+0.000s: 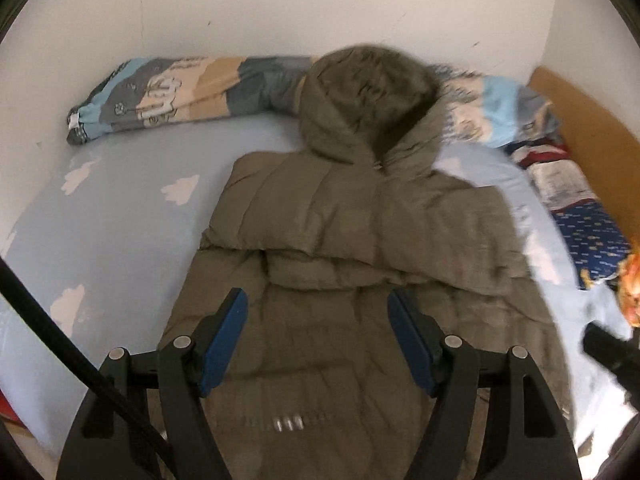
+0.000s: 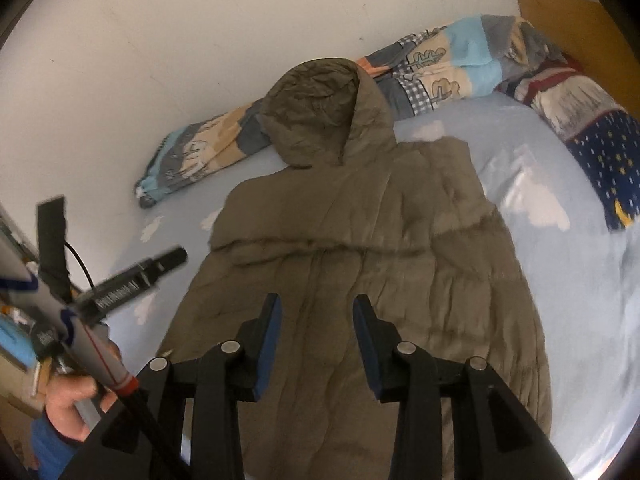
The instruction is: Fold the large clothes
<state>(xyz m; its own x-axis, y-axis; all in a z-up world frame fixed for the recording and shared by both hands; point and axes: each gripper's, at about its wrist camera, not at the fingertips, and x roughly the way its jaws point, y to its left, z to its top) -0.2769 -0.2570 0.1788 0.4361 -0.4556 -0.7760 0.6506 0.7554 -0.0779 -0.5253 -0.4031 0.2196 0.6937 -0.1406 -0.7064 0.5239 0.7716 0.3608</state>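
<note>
Jacket [image 1: 360,240], olive-brown, padded, hooded, lies flat on the bed sheet [image 1: 120,232], directly ahead of and beneath both our tongs. Sleeves are folded in over the body, giving a long narrow shape; a folded layer crosses the chest ahead of both fingertips. Hood [image 1: 360,96] sits at the far end from the tongs, resting against the rolled patterned duvet [image 1: 172,92] along the white wall [image 1: 280,4].

Left gripper [image 1: 316,316]: we see its blue-padded fingers [image 1: 224,336] spread wide over the lower half of the jacket, nothing between them. We cannot tell whether the tips touch the fabric.

Right gripper [image 2: 316,320]: fingers [image 2: 270,336] parted, narrower gap than the left, also empty, over the jacket's midline. In the right wrist view the other tong's handle with the hand [image 2: 76,404] holding it shows to the left of the jaws.

Dark blue star-print pillow [image 2: 604,160] lies to the right of the tongs, near the wooden headboard [image 1: 592,128], apart from the jacket
</note>
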